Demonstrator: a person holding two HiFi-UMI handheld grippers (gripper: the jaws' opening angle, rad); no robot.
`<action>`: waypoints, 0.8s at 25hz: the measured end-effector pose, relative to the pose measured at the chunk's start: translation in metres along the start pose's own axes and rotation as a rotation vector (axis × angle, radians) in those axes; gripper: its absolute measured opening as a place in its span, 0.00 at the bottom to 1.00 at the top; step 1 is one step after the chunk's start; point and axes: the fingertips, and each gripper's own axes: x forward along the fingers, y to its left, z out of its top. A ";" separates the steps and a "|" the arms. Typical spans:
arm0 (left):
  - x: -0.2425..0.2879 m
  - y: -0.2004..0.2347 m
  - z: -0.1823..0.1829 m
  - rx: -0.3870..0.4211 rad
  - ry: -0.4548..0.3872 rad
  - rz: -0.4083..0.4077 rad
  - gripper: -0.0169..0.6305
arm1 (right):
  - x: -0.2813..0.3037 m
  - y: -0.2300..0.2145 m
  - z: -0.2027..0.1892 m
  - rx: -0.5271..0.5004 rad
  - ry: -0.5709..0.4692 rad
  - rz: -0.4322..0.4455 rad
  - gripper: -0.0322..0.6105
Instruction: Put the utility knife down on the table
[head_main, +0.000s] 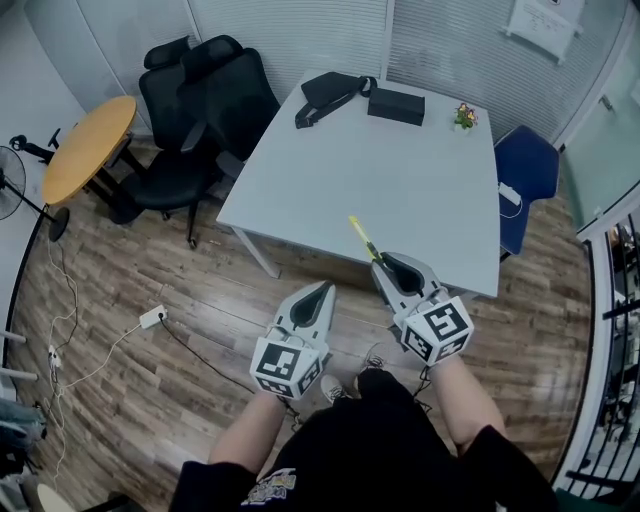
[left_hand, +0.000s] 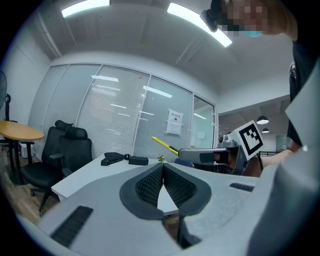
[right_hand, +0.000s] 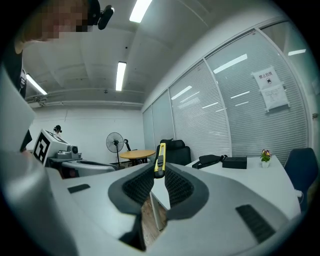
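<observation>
While the left tongs (head_main: 324, 290) hang closed and empty, the right tongs (head_main: 384, 263) pinch the tail end of the yellow utility knife (head_main: 362, 238), which juts out over the near edge of the surface (head_main: 420, 190). It looks light, stiff and slim, and is best gripped by its handle.

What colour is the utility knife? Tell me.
Yellow with black; the utility knife shows best in the right gripper view.
</observation>
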 end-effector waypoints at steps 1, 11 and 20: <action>0.002 0.004 0.000 -0.004 0.001 0.003 0.03 | 0.004 -0.002 0.000 0.003 0.003 0.001 0.16; 0.044 0.037 0.001 0.000 0.024 0.044 0.03 | 0.055 -0.043 -0.003 0.035 0.008 0.037 0.16; 0.120 0.057 0.009 0.010 0.034 0.057 0.03 | 0.096 -0.112 0.002 0.055 0.005 0.062 0.16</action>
